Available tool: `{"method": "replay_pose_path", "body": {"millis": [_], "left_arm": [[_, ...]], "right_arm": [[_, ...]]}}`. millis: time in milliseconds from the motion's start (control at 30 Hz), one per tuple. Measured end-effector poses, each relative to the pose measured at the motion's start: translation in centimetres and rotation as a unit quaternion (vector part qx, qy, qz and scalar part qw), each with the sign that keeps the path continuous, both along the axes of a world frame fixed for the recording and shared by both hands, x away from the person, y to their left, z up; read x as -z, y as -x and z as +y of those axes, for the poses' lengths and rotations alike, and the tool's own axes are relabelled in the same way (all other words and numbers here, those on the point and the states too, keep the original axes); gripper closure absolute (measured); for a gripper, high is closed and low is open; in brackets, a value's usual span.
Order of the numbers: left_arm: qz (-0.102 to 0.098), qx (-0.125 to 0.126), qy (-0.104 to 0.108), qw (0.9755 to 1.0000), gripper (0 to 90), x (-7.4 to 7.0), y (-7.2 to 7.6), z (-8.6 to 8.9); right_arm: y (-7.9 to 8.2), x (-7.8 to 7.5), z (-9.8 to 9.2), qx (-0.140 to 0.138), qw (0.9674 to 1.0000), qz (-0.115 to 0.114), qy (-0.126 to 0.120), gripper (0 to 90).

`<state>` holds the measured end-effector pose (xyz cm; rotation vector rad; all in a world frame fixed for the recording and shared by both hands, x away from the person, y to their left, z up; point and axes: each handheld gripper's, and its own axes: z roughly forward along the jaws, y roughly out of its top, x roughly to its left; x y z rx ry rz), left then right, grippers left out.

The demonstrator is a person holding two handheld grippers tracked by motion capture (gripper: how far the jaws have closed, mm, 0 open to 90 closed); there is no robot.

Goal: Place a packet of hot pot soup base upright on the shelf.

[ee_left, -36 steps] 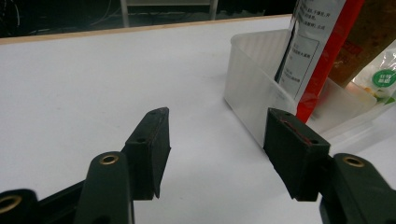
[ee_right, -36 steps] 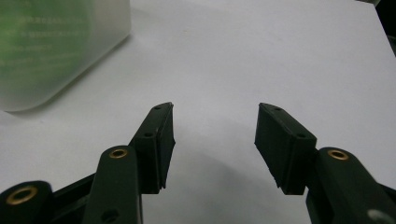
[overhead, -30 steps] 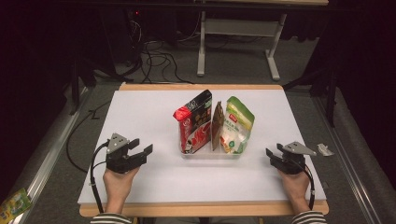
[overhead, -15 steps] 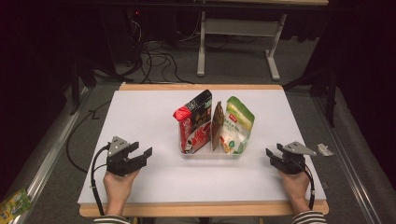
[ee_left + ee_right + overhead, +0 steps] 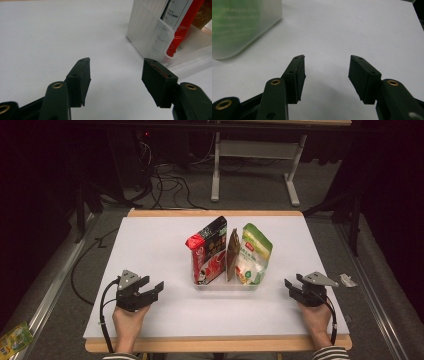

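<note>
left gripper – jaws spread, nothing between | right gripper – jaws spread | clear tray between them, bare table around

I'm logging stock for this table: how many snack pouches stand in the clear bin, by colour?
Red and black foil pouch: 1
Brown flat pouch: 1
Green and white pouch: 1
Total: 3, all upright in the clear plastic bin.
</note>
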<state>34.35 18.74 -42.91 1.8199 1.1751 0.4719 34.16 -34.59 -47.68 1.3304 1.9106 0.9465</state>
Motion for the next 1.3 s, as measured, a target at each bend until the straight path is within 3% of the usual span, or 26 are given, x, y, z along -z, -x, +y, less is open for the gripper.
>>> {"method": "replay_pose_path", "body": {"millis": [800, 1300], "left_arm": [[0.003, -0.012, -0.020, 0.9997, 40.1, 2.4, -1.1, -1.1], [-0.006, -0.036, -0.035, 0.9987, 39.9, 3.9, -2.3, -1.3]], "right_arm": [[0.0, 0.0, 0.0, 0.001, 1.0000, 0.001, -0.003, 47.7], [0.1, 0.0, 0.0, 0.003, 1.0000, 0.002, -0.006, 47.7]]}}
